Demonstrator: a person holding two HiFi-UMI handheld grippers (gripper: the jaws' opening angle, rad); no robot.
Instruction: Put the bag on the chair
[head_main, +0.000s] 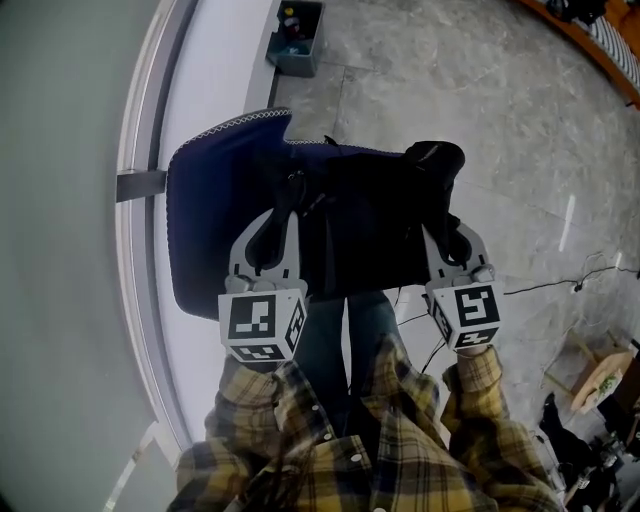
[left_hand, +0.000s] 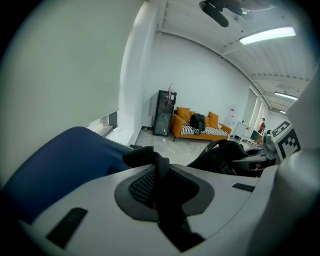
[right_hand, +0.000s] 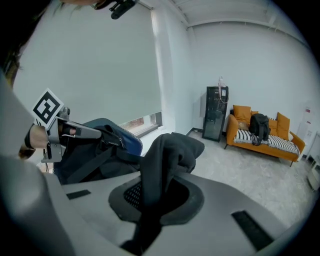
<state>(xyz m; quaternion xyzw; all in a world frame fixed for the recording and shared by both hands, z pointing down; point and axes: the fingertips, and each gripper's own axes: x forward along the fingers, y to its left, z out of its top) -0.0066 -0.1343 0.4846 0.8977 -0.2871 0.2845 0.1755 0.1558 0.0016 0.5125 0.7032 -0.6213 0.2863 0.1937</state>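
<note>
A black bag (head_main: 370, 220) hangs between my two grippers, over the seat of a blue chair (head_main: 205, 225). My left gripper (head_main: 270, 235) is shut on a black strap (left_hand: 161, 167) at the bag's left side; in the left gripper view the strap runs between the pads. At the bag's right side my right gripper (head_main: 455, 240) is shut on a fold of its black fabric (right_hand: 167, 155). The left gripper view shows the chair (left_hand: 65, 165) close below and to the left. Whether the bag rests on the seat is hidden.
A window wall with a white sill (head_main: 215, 70) runs along the left of the chair. A grey box of small items (head_main: 297, 38) stands on the floor beyond. Cables (head_main: 560, 285) lie at the right. Far off stand an orange sofa (right_hand: 262, 135) and a black cabinet (right_hand: 216, 112).
</note>
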